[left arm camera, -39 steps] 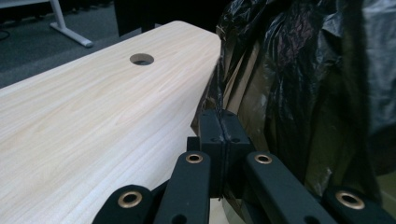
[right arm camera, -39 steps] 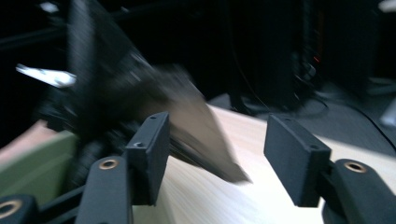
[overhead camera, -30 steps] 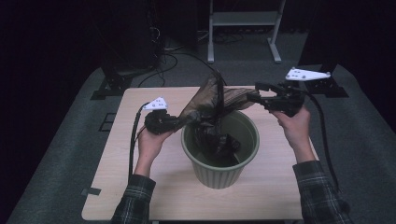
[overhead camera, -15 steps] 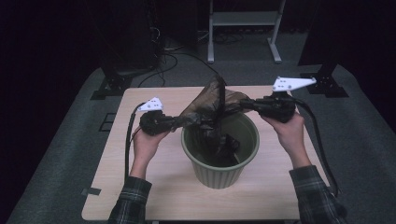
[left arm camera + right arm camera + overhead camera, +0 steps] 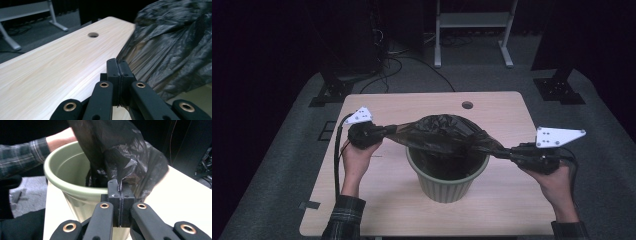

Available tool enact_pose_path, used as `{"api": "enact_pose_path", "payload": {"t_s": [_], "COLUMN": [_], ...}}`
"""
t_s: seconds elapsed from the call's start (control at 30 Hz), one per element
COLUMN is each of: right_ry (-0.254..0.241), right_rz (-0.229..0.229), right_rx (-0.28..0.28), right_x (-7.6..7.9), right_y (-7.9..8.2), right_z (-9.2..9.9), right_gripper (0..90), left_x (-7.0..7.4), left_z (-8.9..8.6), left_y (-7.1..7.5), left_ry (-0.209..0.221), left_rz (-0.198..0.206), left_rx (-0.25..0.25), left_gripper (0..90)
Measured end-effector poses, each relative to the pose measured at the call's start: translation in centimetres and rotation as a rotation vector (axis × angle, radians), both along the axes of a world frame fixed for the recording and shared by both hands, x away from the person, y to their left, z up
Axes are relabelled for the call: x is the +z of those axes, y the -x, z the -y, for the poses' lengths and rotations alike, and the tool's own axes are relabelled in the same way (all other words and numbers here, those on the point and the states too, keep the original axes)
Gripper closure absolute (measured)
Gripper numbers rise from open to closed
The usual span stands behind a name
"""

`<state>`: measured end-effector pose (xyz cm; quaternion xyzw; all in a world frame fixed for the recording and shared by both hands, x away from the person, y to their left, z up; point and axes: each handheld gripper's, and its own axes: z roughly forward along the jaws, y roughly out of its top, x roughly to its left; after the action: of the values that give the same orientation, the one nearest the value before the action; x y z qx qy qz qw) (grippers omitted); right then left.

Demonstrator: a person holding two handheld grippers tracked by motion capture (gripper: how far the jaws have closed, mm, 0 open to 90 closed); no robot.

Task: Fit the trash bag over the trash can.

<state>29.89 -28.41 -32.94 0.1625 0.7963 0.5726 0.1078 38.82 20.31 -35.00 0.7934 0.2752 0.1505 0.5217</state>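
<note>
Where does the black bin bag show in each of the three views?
High view: black bin bag stretched across the middle, over the green bin.
Left gripper view: the bag takes the right half, its edge pinched in the shut jaws.
Right gripper view: upper centre, hanging into the bin.
Shared landmark: the light wooden table.

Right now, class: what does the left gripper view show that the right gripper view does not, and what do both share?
Left gripper view alone: the round hole in the table and a white stand leg on the floor. Right gripper view alone: the green bin with the bag hanging into it, and a plaid sleeve. Both: the black bag pinched between shut jaws, over the pale wooden table.
</note>
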Motion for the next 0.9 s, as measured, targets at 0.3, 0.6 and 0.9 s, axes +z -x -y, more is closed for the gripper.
{"api": "enact_pose_path", "payload": {"t_s": [0.3, 0.6, 0.9], "right_ry": [-0.091, -0.101, -0.084], "right_rz": [-0.008, 0.011, -0.028], "right_rx": [-0.036, -0.057, 0.002], "right_x": [-1.0, 0.6, 0.3], "right_y": [1.0, 1.4, 2.7], "right_z": [2.7, 2.3, -0.3], "right_gripper": [77.1, 47.4, 32.6], "left_x": [-0.2, 1.7, 3.9], "left_z": [-0.8, -1.9, -1.9], "left_y": [0.5, 2.1, 5.9], "left_ry": [0.047, 0.128, 0.162], "left_rz": [0.003, 0.015, 0.05], "left_rx": [0.017, 0.009, -0.064], "left_gripper": [76.3, 35.1, 17.9]}}
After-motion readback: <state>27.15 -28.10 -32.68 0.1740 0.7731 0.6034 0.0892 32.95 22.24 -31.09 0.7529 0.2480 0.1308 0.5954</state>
